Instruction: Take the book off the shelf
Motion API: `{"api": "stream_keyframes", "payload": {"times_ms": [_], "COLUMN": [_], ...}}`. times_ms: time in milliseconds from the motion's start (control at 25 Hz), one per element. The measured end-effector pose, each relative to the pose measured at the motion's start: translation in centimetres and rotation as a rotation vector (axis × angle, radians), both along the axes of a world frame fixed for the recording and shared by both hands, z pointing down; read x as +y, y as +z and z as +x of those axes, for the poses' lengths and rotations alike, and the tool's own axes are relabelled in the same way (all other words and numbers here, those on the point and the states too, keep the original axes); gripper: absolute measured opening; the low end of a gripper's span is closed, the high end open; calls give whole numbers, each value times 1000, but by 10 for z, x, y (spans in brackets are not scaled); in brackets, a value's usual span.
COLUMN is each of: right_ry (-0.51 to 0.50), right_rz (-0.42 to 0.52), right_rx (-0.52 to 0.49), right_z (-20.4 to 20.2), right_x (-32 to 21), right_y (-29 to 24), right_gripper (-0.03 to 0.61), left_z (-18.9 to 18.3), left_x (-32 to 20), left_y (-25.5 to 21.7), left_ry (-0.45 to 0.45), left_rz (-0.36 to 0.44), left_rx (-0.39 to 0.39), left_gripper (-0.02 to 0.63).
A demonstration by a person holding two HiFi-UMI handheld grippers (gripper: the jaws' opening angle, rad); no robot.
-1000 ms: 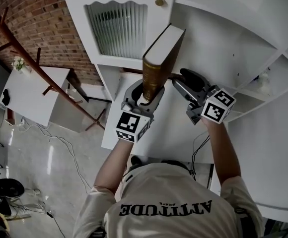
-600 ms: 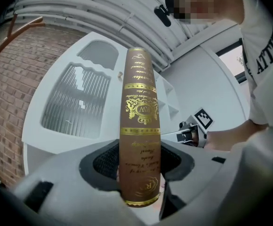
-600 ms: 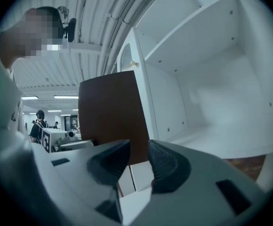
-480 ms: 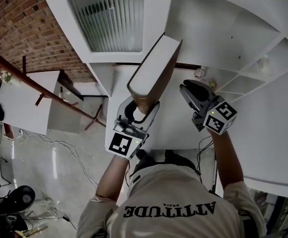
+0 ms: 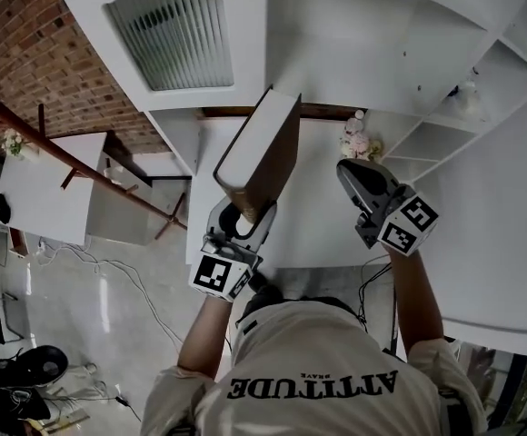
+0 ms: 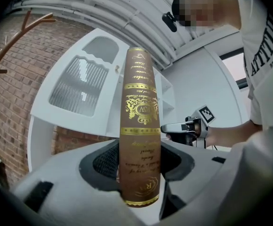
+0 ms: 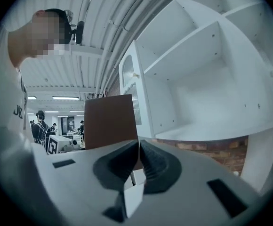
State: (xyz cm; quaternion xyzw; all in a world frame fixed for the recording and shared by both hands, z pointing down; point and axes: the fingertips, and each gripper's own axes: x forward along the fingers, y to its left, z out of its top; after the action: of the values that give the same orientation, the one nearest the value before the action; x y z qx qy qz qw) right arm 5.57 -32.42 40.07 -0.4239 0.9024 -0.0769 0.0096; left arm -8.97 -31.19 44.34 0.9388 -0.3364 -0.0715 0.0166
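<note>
A thick brown book [image 5: 262, 151] with gold lettering on its spine [image 6: 139, 126] stands upright between the jaws of my left gripper [image 5: 238, 214], which is shut on its lower end. The book hangs in the air in front of the white shelf unit [image 5: 372, 44], clear of the shelves. My right gripper [image 5: 352, 173] sits just to the right of the book, apart from it, jaws shut with nothing between them. In the right gripper view the book's brown cover [image 7: 109, 121] shows behind the shut right gripper [image 7: 139, 147].
The white shelf unit has open compartments [image 7: 207, 84] and a cabinet door with ribbed glass [image 5: 177, 30]. A small bunch of pink flowers [image 5: 358, 141] stands on a shelf near my right gripper. A brick wall [image 5: 27, 53] and a white side table [image 5: 45, 189] lie to the left.
The left gripper has drawn the book back and left, away from the shelf. The right gripper has let go of the book's side, moved slightly right and shut.
</note>
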Motion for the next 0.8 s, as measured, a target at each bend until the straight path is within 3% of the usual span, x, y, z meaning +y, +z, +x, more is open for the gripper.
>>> {"api": "stream_keyframes", "payload": {"times_ms": [280,800], "right_ry": [21,106], "right_rz": [25,-35], "right_rx": [40,54], "right_z": [31,99], "right_x": [43,133], "right_y": [5,37], "right_gripper": [35,35], "left_z": [3,27], "left_x": [29,127], "left_y": [6,6], "left_ry": [-121,-217], "left_rz": [-43,-59], "left_rx": [13,-31], "left_gripper": [232,232]}}
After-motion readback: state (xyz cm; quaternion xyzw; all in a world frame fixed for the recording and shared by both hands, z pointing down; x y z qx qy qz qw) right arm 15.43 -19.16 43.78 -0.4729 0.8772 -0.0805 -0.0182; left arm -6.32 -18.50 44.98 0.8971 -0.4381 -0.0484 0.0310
